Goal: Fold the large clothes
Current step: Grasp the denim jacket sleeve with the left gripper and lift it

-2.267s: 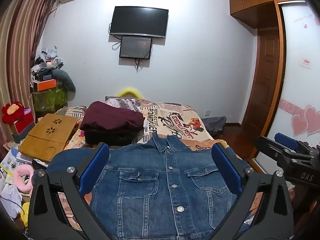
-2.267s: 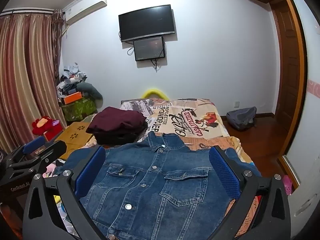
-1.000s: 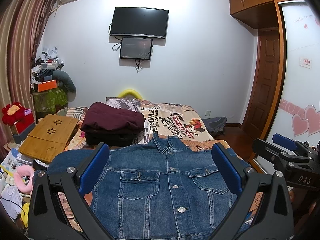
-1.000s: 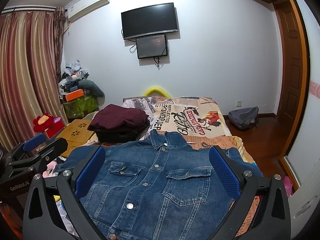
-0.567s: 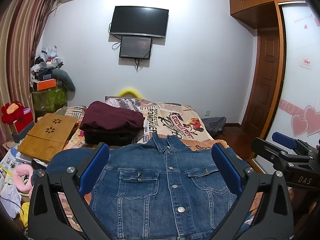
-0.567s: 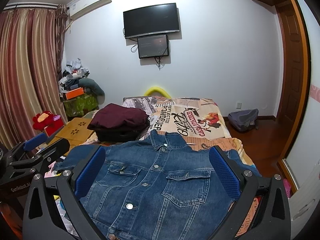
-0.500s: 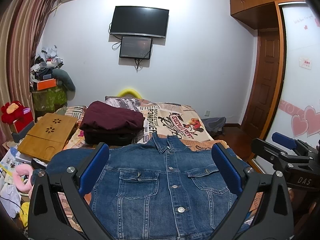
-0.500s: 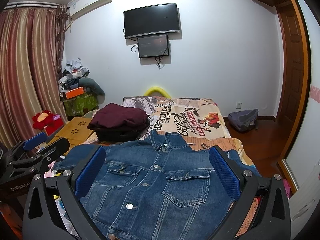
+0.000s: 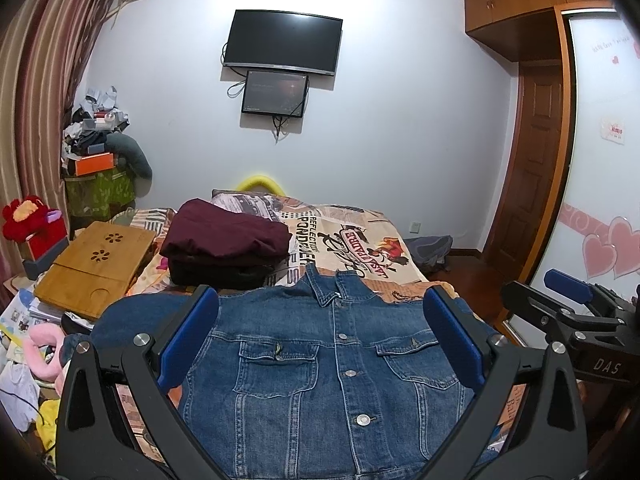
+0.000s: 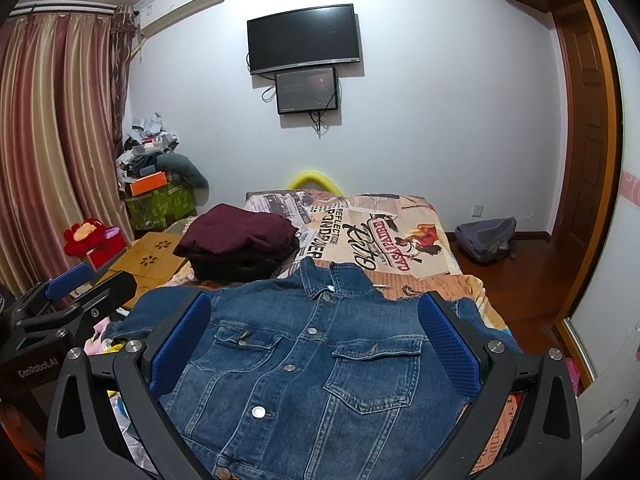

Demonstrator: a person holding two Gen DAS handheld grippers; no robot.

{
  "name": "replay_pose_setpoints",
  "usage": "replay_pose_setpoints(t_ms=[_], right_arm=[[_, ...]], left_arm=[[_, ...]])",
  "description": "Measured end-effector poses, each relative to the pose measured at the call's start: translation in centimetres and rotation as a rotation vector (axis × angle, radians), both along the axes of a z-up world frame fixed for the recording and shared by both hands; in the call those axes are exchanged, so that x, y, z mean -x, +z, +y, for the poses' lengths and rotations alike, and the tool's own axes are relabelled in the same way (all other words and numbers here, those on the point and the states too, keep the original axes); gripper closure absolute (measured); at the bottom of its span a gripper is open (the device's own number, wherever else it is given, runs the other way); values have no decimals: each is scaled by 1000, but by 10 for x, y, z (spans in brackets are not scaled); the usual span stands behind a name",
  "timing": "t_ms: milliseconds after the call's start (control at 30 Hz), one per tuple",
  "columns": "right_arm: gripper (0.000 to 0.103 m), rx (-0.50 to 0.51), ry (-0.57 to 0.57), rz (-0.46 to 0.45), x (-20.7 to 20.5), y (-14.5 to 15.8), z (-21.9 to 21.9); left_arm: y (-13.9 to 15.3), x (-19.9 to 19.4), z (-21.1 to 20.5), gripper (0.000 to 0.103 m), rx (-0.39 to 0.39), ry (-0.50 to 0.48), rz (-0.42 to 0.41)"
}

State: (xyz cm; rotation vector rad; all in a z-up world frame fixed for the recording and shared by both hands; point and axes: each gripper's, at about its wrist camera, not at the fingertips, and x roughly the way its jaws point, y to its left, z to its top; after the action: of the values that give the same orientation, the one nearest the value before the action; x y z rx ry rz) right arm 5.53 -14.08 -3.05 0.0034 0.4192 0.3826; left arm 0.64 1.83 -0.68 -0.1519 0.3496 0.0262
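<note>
1. The denim jacket (image 9: 320, 360) is mid-blue with paler seams and silver buttons.
2. The bedspread (image 9: 360, 240) is cream and orange, printed with newspaper lettering and a red figure.
3. The folded clothes pile (image 9: 228, 236) is maroon over black.
4. The left hand-held gripper (image 9: 320, 340) and the right hand-held gripper (image 10: 316, 340) are black with blue finger pads.
5. The curtains (image 10: 52, 140) are striped in red-brown and gold.
6. The lap tray (image 9: 96, 268) is light wood with flower cut-outs.
</note>
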Motion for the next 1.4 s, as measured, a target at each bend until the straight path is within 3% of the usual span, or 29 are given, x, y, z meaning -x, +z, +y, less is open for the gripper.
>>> replay_pose_setpoints(t_ms=[433, 600, 800, 1067, 1300, 1400], right_arm=[[0, 16, -21, 11, -11, -2, 3], [0, 31, -43, 11, -22, -3, 4], [0, 58, -66, 19, -40, -5, 8], [0, 105, -107, 81, -75, -22, 15], [0, 138, -117, 169, -106, -45, 22], [0, 144, -110, 198, -113, -50, 25]], left_arm=[[-2, -13, 24, 0, -23, 31, -2], [-11, -34, 63, 0, 54, 50, 44], [-42, -65, 130, 0, 129, 187, 144], [-115, -96, 231, 0, 335, 317, 337], [-187, -98, 295, 3, 595, 347, 460], [-217, -98, 316, 13, 758, 337, 500]])
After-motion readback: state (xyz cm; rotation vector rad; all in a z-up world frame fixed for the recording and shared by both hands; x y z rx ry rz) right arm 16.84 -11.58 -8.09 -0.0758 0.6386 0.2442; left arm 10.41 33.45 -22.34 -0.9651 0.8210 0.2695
